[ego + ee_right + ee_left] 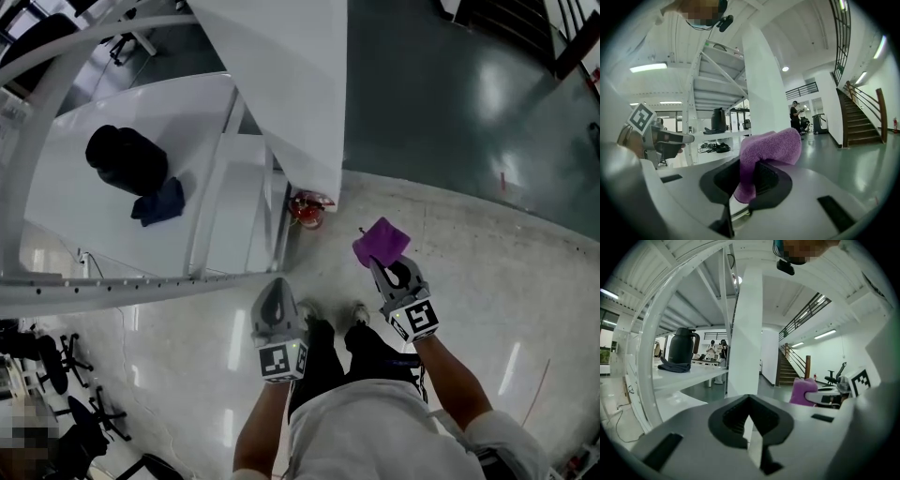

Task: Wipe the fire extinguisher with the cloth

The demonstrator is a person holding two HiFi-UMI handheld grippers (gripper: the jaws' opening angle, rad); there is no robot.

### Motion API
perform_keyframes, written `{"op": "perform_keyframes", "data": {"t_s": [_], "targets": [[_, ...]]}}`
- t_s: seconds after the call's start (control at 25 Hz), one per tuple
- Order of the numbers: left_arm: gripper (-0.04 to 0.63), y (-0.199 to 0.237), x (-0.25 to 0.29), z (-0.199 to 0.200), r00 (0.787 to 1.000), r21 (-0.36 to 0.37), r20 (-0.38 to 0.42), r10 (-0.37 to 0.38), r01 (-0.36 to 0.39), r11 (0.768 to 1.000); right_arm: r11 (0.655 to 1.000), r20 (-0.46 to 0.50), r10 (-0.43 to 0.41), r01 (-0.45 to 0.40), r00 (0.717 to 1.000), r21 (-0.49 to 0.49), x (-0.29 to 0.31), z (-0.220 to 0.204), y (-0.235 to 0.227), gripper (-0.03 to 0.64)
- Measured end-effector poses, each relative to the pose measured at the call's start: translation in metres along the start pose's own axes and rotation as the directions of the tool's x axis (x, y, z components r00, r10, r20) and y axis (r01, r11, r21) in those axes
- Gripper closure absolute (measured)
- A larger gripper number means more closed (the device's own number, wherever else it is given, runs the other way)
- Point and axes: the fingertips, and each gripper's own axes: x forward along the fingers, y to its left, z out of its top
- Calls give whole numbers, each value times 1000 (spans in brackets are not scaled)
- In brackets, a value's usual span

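At the far left, the white tabletop (80, 220) carries a black jug (127, 159), standing upright towards its back edge. A dark cloth (159, 202) lies crumpled just beside the jug, on the side nearer us.

Next comes our left tool (275, 289), held out over the pale floor (487, 281) in front of our legs. Its two jaws are pressed together with nothing between them, and only the room shows past their tips.

A little further right, the red fire extinguisher (307, 209) stands on the floor. It is at the foot of the slanting white post (281, 75), close to the right edge of the tabletop frame. Neither tool touches it, and both are still well short of it.

To the right again, our right tool (380, 269) is clamped on the purple cloth (381, 242). One fold is pinched between the jaws and the rest bunches up above and beyond the tips. The cloth hangs in the air to the right of the extinguisher, apart from it. In the right gripper view, the left tool shows at the left edge, level with the right one.
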Motion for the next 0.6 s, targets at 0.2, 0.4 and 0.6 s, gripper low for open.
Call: {"op": "perform_keyframes", "data": {"t_s": [0.2, 0.4, 0.6], "targets": [[591, 26, 35, -3, 997, 11, 18, -70, 70, 997, 997, -32, 41, -43, 999, -57, 42, -12, 13, 560], [591, 48, 63, -20, 991, 7, -1, -131, 131, 991, 999, -22, -5, 4, 1000, -35, 74, -29, 21, 560], [591, 60, 100, -52, 991, 19, -20, -134, 134, 991, 999, -32, 2, -3, 999, -48, 105, -61, 6, 560]]}}
